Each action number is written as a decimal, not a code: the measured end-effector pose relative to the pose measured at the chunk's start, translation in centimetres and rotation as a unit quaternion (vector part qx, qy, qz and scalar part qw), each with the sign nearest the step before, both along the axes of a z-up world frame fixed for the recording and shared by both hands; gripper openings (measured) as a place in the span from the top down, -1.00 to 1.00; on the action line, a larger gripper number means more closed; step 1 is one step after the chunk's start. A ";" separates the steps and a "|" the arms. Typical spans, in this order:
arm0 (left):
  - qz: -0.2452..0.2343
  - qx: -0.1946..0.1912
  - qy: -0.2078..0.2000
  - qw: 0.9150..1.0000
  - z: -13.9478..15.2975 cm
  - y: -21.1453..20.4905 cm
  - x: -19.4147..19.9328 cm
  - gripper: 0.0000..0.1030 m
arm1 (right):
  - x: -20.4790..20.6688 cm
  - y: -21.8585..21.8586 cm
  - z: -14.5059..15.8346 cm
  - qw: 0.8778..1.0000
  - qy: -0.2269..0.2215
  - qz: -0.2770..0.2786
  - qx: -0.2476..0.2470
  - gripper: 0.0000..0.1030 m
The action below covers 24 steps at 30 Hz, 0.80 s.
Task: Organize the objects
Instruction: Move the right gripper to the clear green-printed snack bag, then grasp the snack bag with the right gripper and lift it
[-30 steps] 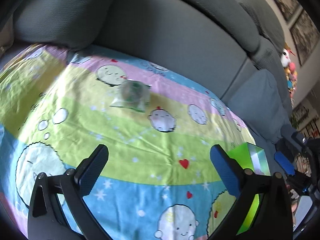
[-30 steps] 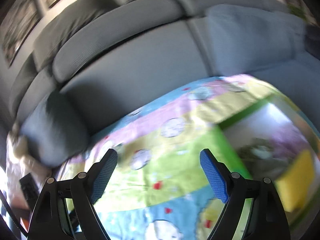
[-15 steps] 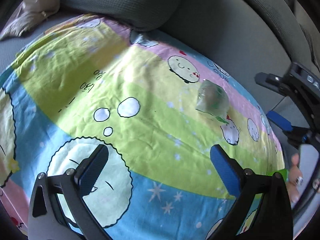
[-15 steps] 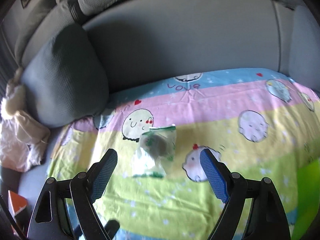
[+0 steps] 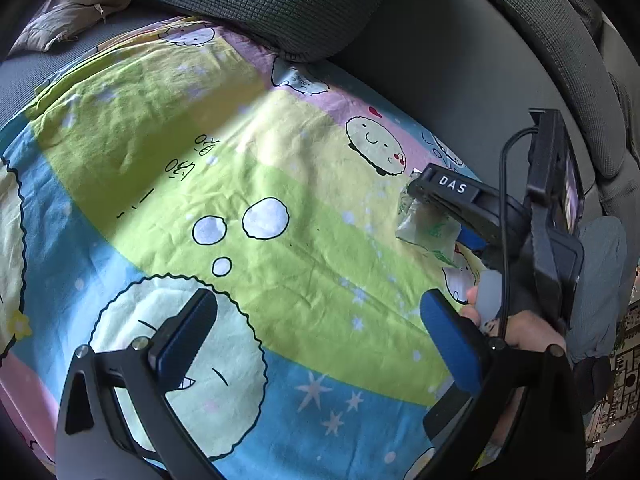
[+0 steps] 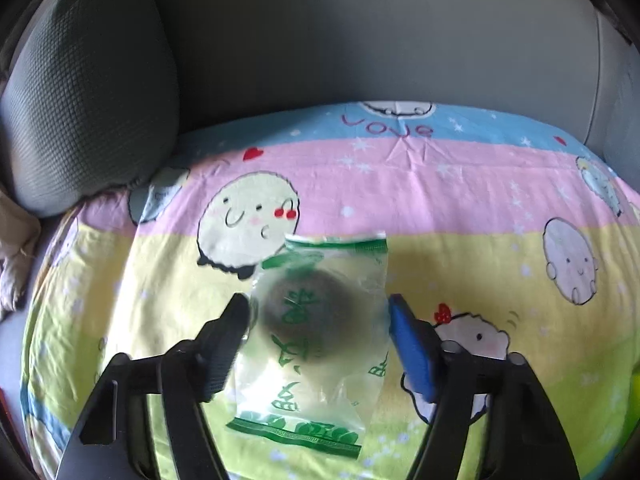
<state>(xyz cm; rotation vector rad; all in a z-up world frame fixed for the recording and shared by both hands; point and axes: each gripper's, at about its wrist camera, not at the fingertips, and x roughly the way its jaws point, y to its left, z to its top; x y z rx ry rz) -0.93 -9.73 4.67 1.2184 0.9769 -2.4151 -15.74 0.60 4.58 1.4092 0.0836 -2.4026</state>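
Right wrist view: right tongs closing around the wrapped snack packet, pads not yet pressing. Left tongs apart, empty. Next: finish the clamp, lift off the sheet

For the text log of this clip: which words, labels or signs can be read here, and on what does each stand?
"DAS": white letters on a finger of the right hand-held gripper, left wrist view.
"voVe", roughly: pink handwriting printed on the blue stripe of the cartoon sheet.
Black scribbled marks on the sheet's green stripe: not readable as words.
Green printed characters on the clear snack packet: too blurred to read.
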 end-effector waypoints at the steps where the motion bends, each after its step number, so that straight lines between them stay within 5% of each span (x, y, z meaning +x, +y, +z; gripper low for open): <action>1: -0.005 -0.003 0.000 1.000 0.1 0.2 -0.1 -0.97 | 0.2 0.3 0.0 1.000 0.000 0.002 -0.011 -0.15; 9: -0.021 -0.005 0.015 1.000 0.8 1.3 0.0 -0.97 | 2.6 3.7 1.1 0.999 -0.029 0.015 -0.016 -0.09; 24: -0.076 -0.002 -0.007 0.997 0.8 4.1 -0.2 -0.97 | 12.7 15.2 2.5 0.993 -0.061 -0.063 -0.075 -0.09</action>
